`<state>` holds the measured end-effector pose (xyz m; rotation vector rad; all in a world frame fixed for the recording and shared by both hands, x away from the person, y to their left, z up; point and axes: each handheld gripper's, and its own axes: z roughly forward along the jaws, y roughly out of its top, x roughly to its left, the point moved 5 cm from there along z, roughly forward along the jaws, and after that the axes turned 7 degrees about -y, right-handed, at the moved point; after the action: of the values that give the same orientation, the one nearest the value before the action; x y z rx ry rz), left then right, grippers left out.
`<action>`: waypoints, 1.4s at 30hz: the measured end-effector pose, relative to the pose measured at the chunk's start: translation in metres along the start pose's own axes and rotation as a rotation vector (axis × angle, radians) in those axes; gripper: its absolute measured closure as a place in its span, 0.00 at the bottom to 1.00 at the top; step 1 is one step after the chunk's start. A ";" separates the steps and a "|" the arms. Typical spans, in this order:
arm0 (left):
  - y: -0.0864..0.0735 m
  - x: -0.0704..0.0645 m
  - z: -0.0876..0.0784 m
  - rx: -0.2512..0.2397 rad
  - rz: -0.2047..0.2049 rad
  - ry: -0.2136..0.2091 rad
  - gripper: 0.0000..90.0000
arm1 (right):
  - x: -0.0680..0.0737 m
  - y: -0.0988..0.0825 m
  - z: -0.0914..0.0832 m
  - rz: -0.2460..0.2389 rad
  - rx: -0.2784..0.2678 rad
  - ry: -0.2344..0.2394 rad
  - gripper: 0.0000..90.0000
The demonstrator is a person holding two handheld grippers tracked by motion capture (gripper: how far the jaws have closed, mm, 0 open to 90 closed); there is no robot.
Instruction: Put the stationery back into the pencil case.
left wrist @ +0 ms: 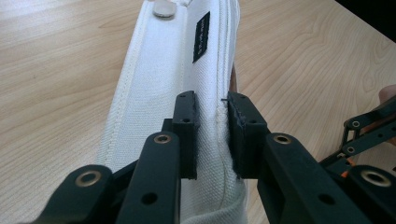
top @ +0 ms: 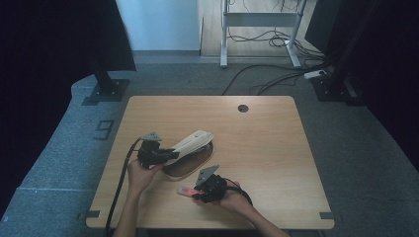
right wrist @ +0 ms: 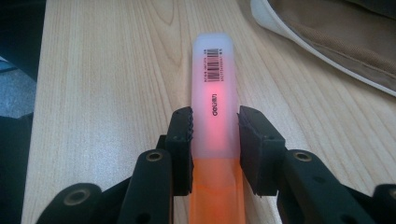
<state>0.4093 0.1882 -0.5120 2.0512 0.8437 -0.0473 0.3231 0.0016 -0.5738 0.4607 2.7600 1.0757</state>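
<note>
high view: wooden table (top: pixel 276 148) with a round cable hole (top: pixel 243 108) near its far edge. left gripper (top: pixel 168 154) sits left of centre, jaws clamped on the lifted white flap (top: pixel 193 141) of an open pencil case; the case's brown-lined lower half (top: pixel 190 165) lies flat on the table just under it. right gripper (top: pixel 195 193) is nearer the front edge, just below the case, with a pink-orange highlighter (top: pixel 185 190) sticking out of its jaws toward the left, lying on the table, close to the case but apart from it

left gripper view: both pads pinch the seam edge of the white canvas flap (left wrist: pixel 159 84), jaws nearly closed on the fabric. black label (left wrist: pixel 201 37) and a white zip pull (left wrist: pixel 163 8) further up the flap. part of the other gripper (left wrist: pixel 369 135) at the right edge

right gripper view: highlighter (right wrist: pixel 214 102) runs straight between the jaws, frosted cap with barcode pointing away, orange body nearest the camera. left pad touches the cap; right pad close, contact hard to tell. jaws partly closed. pencil case's brown lining (right wrist: pixel 336 32) at top right
</note>
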 end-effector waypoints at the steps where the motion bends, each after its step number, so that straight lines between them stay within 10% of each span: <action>1: 0.000 0.000 0.000 -0.002 -0.002 -0.001 0.83 | 0.000 0.000 0.000 0.004 -0.004 0.002 0.72; 42: 0.001 -0.001 -0.001 -0.007 0.002 0.003 0.83 | -0.070 0.024 -0.005 0.118 -0.020 -0.134 0.72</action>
<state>0.4088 0.1878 -0.5104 2.0459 0.8425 -0.0393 0.3937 -0.0086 -0.5522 0.6744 2.6314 1.0543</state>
